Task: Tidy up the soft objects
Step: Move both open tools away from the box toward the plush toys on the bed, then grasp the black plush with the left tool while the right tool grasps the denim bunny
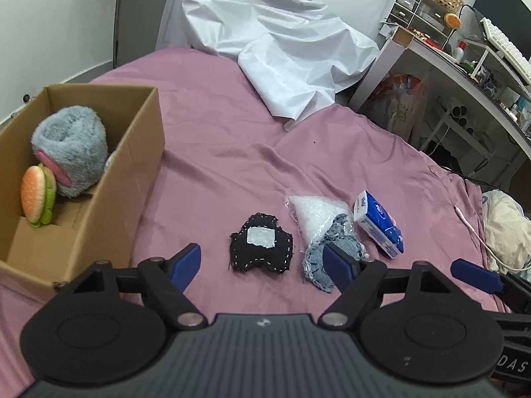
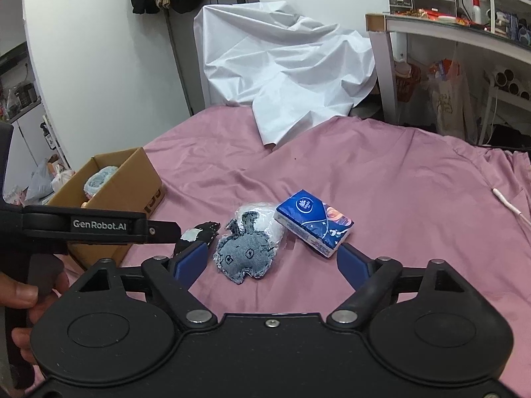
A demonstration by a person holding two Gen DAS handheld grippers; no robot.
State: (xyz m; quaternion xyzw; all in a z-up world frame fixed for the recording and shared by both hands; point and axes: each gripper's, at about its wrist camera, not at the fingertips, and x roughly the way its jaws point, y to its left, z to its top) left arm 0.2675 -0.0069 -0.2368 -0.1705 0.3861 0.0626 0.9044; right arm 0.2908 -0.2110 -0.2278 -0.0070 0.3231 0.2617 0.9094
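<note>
A black stitched plush (image 1: 260, 248) with a white patch lies on the pink bed sheet (image 1: 232, 165), and my left gripper (image 1: 262, 262) stands open around it, its pads apart from it. Right of it lie a denim animal plush (image 2: 244, 252), a clear bag of white filling (image 1: 315, 212) and a blue tissue pack (image 2: 313, 222). My right gripper (image 2: 272, 258) is open, with the denim plush between its fingers and untouched. A cardboard box (image 1: 132, 182) at the left holds a grey fluffy toy (image 1: 73, 152) and a burger plush (image 1: 36, 195).
A crumpled white sheet (image 2: 282, 73) lies at the bed's far side. A cluttered desk (image 2: 464, 33) stands at the right. A white cable (image 2: 507, 202) and a cream cloth (image 1: 504, 225) lie at the bed's right edge. A person's hand (image 2: 20, 298) holds the left gripper's handle.
</note>
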